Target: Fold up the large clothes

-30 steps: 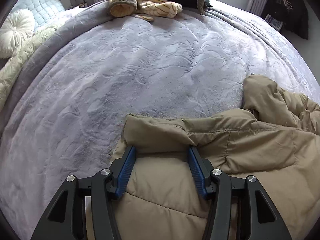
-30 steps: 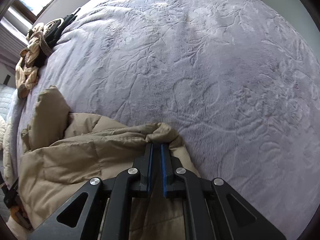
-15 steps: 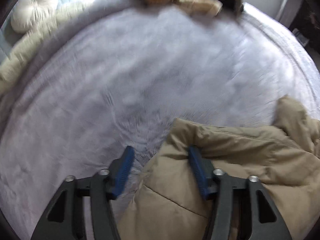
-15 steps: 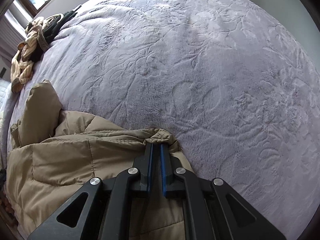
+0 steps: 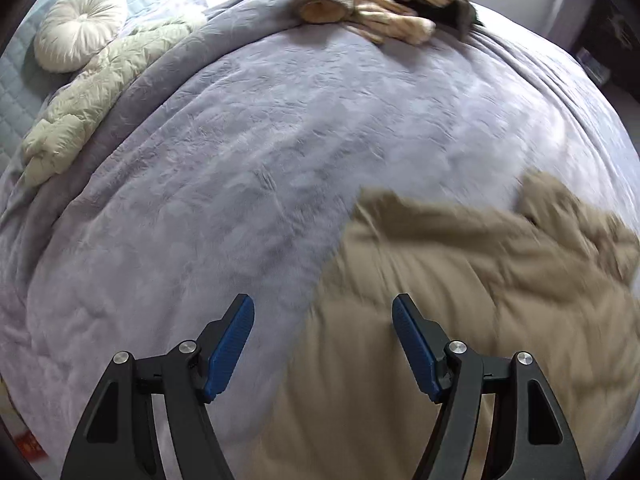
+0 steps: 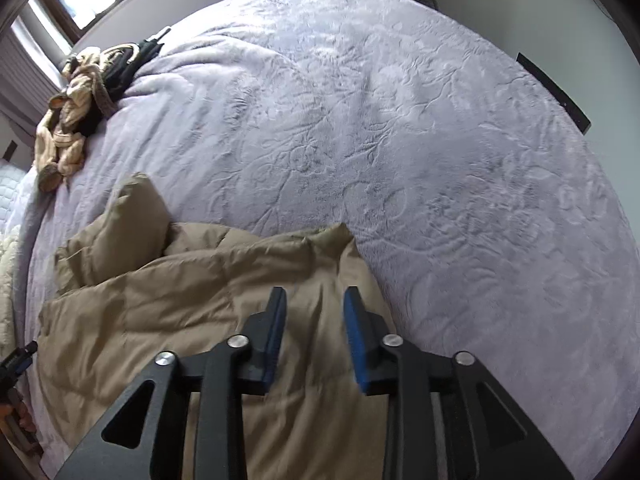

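A tan quilted puffer jacket point(image 6: 192, 320) of smooth, slightly shiny fabric lies on a lavender plush bedspread with an embossed leaf pattern point(image 6: 420, 140), near its close edge. The jacket point(image 5: 460, 300) lies mostly flat, its stitched panels puffed and creased. Along its far edge the fabric bunches into a ridge that ends in a blunt corner, and beside that ridge one rounded padded flap stands up, folded over on itself. In the left wrist view the jacket is blurred.
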Demonstrator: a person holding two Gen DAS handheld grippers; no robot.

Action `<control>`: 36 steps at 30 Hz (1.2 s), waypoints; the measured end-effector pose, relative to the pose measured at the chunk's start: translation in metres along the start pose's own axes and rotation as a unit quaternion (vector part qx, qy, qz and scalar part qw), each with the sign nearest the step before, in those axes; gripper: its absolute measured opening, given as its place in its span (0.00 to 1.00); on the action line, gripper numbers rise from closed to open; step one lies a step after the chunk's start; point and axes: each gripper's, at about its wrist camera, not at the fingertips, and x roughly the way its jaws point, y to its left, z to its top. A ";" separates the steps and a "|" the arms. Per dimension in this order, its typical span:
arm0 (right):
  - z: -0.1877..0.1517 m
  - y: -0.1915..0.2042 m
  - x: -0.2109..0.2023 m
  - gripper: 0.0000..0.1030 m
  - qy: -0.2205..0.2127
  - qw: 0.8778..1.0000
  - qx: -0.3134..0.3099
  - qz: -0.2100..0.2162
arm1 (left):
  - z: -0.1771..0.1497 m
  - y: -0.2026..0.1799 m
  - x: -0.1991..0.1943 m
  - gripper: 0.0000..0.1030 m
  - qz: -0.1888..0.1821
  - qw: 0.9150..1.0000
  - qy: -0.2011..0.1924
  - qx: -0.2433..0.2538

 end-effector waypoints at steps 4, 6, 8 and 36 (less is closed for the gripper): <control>-0.023 0.003 -0.028 0.37 -0.002 1.000 -0.001 0.013 | -0.033 -0.012 -0.025 0.71 -0.012 0.999 0.007 0.031; -0.037 0.004 -0.040 0.45 0.003 1.000 0.003 0.023 | -0.051 -0.020 -0.037 0.71 -0.020 0.999 0.012 0.046; -0.049 0.005 -0.050 0.49 0.008 0.999 0.002 0.032 | -0.067 -0.027 -0.049 0.71 -0.025 0.998 0.014 0.054; -0.167 0.015 -0.109 0.86 0.051 0.996 0.003 0.070 | -0.183 -0.051 -0.120 0.92 -0.055 0.995 0.035 0.078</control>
